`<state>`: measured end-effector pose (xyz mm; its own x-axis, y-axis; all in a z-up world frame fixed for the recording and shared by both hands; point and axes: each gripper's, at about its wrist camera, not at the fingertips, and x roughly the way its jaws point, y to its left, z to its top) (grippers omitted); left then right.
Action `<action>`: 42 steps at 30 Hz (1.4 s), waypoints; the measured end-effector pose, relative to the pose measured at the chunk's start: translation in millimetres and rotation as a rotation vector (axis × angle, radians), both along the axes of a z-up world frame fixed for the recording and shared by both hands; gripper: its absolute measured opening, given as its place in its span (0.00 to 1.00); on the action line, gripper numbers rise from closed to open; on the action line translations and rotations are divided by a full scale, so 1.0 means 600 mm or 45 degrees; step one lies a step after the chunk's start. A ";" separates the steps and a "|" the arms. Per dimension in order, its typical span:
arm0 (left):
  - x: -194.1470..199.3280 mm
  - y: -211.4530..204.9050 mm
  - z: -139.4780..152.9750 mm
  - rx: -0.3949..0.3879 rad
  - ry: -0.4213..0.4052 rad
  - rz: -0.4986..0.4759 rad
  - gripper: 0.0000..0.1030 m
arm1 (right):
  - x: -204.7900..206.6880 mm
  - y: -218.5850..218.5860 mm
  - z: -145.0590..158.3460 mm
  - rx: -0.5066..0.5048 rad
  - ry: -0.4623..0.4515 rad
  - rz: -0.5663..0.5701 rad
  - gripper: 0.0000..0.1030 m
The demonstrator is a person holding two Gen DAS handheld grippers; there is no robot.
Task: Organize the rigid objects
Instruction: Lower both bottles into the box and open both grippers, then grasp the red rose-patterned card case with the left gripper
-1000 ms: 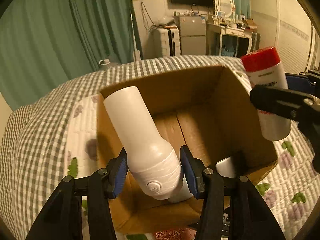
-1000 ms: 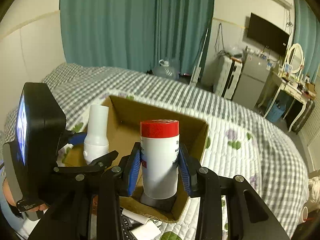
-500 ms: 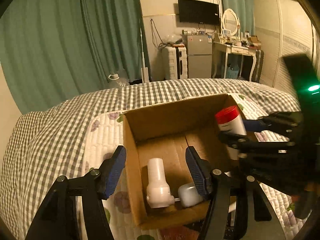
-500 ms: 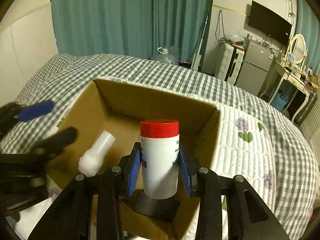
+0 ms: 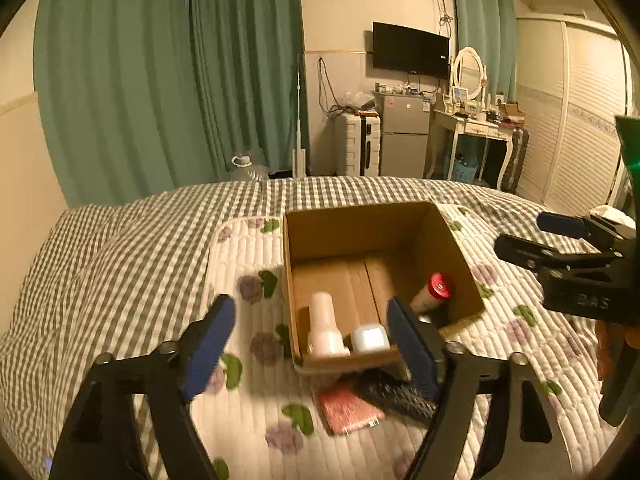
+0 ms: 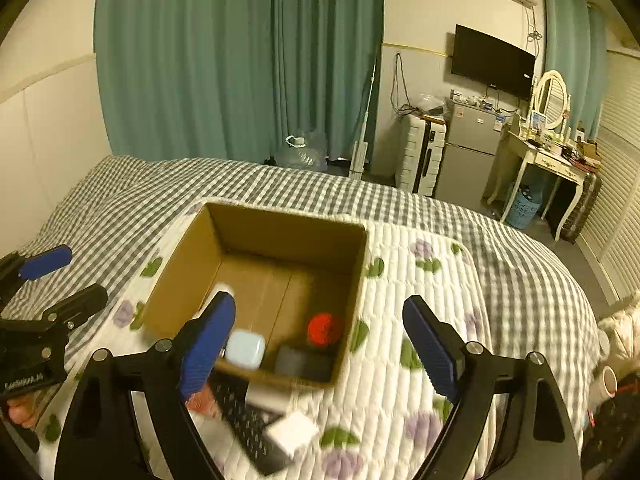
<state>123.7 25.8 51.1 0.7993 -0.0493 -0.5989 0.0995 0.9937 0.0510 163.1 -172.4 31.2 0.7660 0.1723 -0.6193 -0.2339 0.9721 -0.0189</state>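
An open cardboard box (image 5: 360,220) sits on the bed; it also shows in the right wrist view (image 6: 288,220). Inside lie a white bottle (image 5: 325,328), a small pale blue-white case (image 5: 370,338) and a red-capped white bottle (image 5: 434,290). In the right wrist view the red cap (image 6: 325,328), the pale case (image 6: 245,349) and a dark object (image 6: 302,360) show in the box. My left gripper (image 5: 310,346) is open and empty above the box's near edge. My right gripper (image 6: 320,346) is open and empty above the box; it also shows in the left wrist view (image 5: 560,240).
A pink-red flat item (image 5: 348,408) and a black remote-like object (image 5: 396,394) lie on the quilt in front of the box, with a small white box (image 6: 292,434) beside them. The quilted floral pad (image 5: 248,264) covers the checked bedspread. Furniture stands beyond the bed.
Both grippers let go of their bottles, which now lie in the box. Both grippers have opened wide and pulled up and back from the box.
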 end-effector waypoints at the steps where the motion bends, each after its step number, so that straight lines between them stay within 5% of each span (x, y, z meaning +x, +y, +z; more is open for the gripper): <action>1: -0.010 0.002 -0.005 -0.003 0.002 0.011 0.92 | -0.012 -0.002 -0.002 -0.006 0.002 -0.002 0.89; 8: -0.037 0.005 -0.070 -0.016 0.062 0.050 0.95 | -0.068 -0.004 -0.084 -0.032 0.068 -0.030 0.94; 20: 0.007 -0.004 -0.247 0.023 0.267 0.023 0.95 | -0.003 0.011 -0.280 0.012 0.346 -0.016 0.93; 24: 0.013 -0.003 -0.271 0.008 0.331 0.009 0.95 | 0.008 0.021 -0.317 0.001 0.431 0.022 0.66; 33: 0.007 -0.023 -0.292 -0.007 0.439 -0.013 0.95 | -0.029 0.009 -0.282 0.031 0.317 0.019 0.63; 42: 0.045 -0.072 -0.334 0.133 0.504 0.026 0.95 | -0.037 -0.004 -0.259 -0.015 0.260 -0.037 0.63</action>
<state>150.6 -17.4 -149.1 0.5065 0.0418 -0.8612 0.1119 0.9872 0.1137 140.8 -174.8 -124.3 0.6291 0.1436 -0.7639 -0.2057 0.9785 0.0146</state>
